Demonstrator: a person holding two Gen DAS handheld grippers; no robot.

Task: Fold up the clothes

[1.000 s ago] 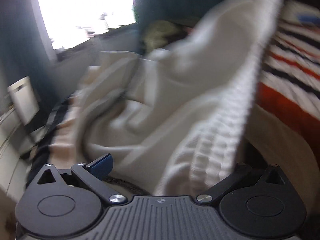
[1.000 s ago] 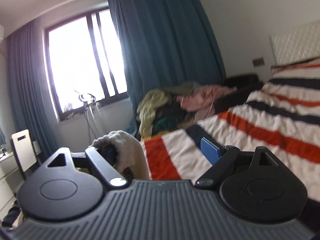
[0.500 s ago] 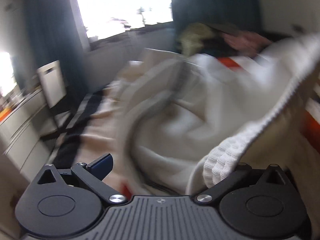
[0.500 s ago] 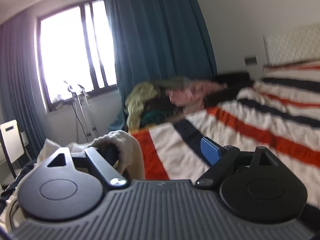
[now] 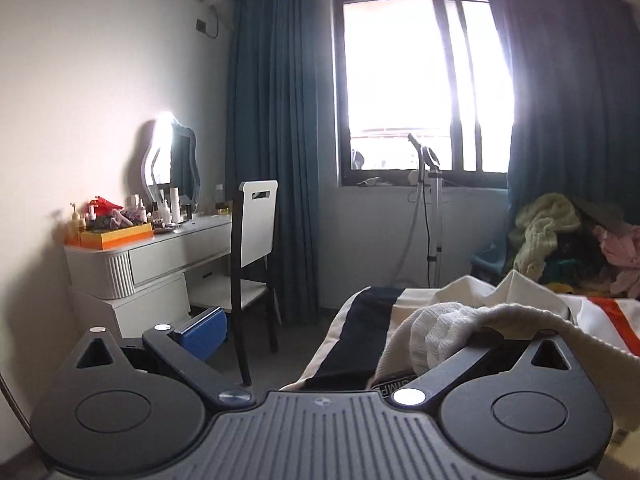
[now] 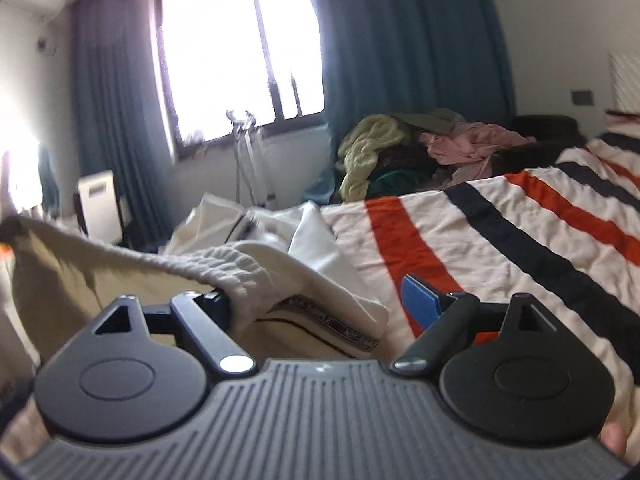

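We hold a cream knit sweater [image 6: 224,268] stretched above the striped bed's [image 6: 500,240] foot edge, unfolded; both grippers' [image 5: 320,336] [image 6: 320,300] fingers look spread, the hem draped over one each.

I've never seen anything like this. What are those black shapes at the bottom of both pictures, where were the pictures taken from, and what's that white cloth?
Each black shape is a hand-held gripper with two fingers; a person carries one in each hand. A camera sits on each, looking forward along its fingers. One picture is from the left gripper, the other from the right gripper. Both have their fingers spread wide. A cream sweater hangs over one finger of each, its ribbed edge stretched between them above the striped bedspread. Further back are a pile of clothes, a chair and a dressing table.
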